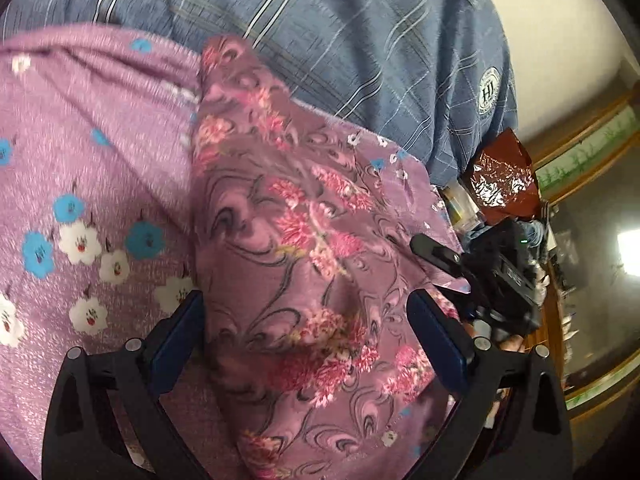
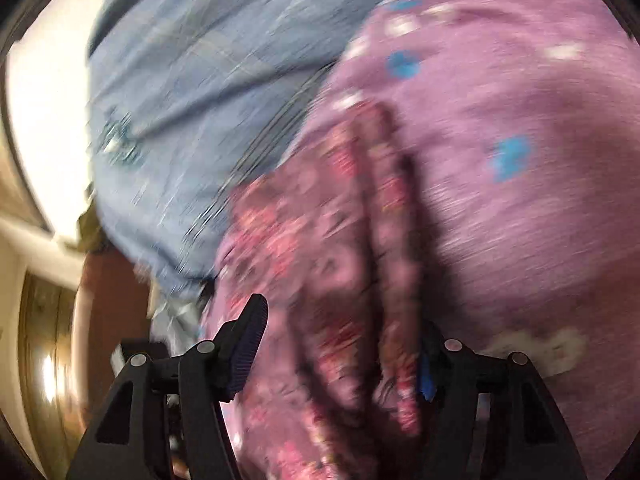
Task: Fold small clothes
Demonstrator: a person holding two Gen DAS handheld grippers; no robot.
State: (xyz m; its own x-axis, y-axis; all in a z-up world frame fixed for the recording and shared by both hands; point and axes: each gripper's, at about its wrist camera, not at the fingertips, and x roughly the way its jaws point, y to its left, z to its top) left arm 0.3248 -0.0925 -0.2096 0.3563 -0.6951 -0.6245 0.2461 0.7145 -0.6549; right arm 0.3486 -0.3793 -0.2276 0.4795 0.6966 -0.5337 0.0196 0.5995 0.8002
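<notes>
A small mauve garment with pink flowers and dark swirls (image 1: 296,248) lies bunched on a purple sheet with blue and white flowers (image 1: 80,184). My left gripper (image 1: 308,320) is open, its jaws wide on either side of the garment's lower part. In the blurred right wrist view the same garment (image 2: 320,280) runs in folds between the jaws of my right gripper (image 2: 344,352), which is open; its right finger is partly hidden by cloth. The right gripper also shows in the left wrist view (image 1: 480,272) at the garment's right edge.
A person in a blue striped shirt (image 1: 360,40) stands close behind the sheet, also seen in the right wrist view (image 2: 192,100). A shiny brown foil bag (image 1: 500,176) and small clutter sit at the right, beside wooden furniture (image 1: 592,148).
</notes>
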